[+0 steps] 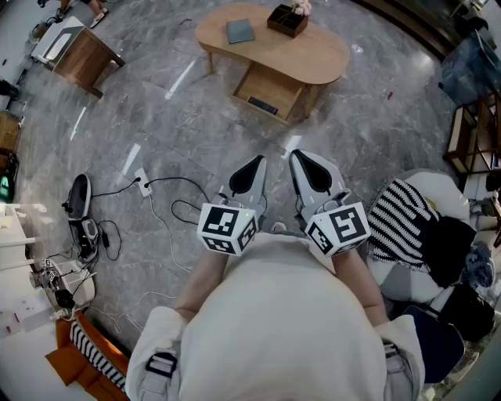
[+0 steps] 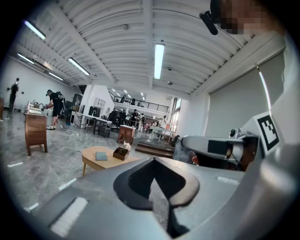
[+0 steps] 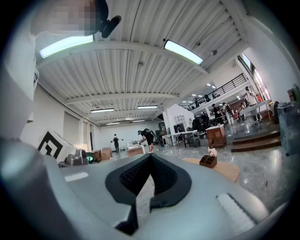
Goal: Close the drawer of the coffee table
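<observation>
Centrally, the left tongs (image 1: 257, 160) and right tongs (image 1: 298, 156) sit side by side, tips toward 12 o'clock. Each pair is pressed together with nothing between. Well beyond them, at 12 o'clock, stands the wooden counter (image 1: 317, 56). Its drawer (image 1: 270, 88) is pulled out toward the person, well apart from both tongs. On the counter lie a blue book (image 1: 240, 31) and a dark box (image 1: 286, 20). Cables (image 1: 168, 205) trail on the floor (image 1: 156, 102) at 9 o'clock.
</observation>
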`<state>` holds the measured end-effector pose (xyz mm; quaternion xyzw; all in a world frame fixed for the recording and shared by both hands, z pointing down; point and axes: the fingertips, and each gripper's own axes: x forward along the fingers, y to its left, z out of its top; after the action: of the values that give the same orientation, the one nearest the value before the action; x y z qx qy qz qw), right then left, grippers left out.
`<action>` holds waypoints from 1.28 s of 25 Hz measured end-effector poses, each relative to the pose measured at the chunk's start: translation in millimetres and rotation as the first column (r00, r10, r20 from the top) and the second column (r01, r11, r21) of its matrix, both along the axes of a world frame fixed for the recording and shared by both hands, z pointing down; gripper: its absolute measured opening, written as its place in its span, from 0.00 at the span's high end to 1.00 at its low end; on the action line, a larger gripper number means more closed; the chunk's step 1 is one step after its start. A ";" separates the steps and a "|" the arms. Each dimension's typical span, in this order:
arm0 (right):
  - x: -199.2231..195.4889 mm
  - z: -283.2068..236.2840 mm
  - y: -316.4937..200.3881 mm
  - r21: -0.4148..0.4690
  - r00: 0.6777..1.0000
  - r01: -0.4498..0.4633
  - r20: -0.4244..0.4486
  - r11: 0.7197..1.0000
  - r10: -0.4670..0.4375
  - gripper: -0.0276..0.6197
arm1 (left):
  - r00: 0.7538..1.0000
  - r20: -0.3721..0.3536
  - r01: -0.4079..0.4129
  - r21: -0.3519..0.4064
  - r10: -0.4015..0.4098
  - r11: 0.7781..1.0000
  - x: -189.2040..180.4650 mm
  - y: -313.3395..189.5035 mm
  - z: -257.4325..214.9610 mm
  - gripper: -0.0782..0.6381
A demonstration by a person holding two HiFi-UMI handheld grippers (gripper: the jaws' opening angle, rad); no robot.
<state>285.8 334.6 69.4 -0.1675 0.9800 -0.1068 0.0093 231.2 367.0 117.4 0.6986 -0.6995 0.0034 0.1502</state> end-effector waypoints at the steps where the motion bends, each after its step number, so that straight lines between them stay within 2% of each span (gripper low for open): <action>1: 1.9 0.3 3.2 0.005 1.000 0.007 -0.001 1.000 -0.007 0.96 | 1.000 0.000 0.007 0.005 -0.007 1.000 1.4 1.6 0.1 0.89; 12: 7.6 -2.5 14.1 0.032 0.999 0.051 -0.003 0.998 -0.051 0.96 | 0.999 0.006 0.037 0.018 -0.037 0.999 5.9 8.5 -1.3 0.89; 18: 1.3 2.4 10.1 -0.009 0.997 0.076 0.008 0.997 -0.076 0.95 | 0.997 -0.005 0.072 0.014 -0.072 0.997 -9.0 7.6 0.1 0.89; 26: -26.7 10.0 -4.0 -0.032 0.996 0.092 -0.006 0.995 -0.092 0.95 | 0.995 -0.016 0.099 -0.008 -0.100 0.995 -39.3 -5.3 10.8 0.89; 32: -63.5 19.4 -21.8 -0.036 0.996 0.079 -0.026 0.996 -0.080 0.95 | 0.996 -0.036 0.084 -0.007 -0.084 0.996 -76.4 -24.9 18.1 0.89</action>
<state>222.3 312.8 88.8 -0.1299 0.9839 -0.1218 -0.0115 154.8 342.1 135.6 0.6681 -0.7254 -0.0136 0.1650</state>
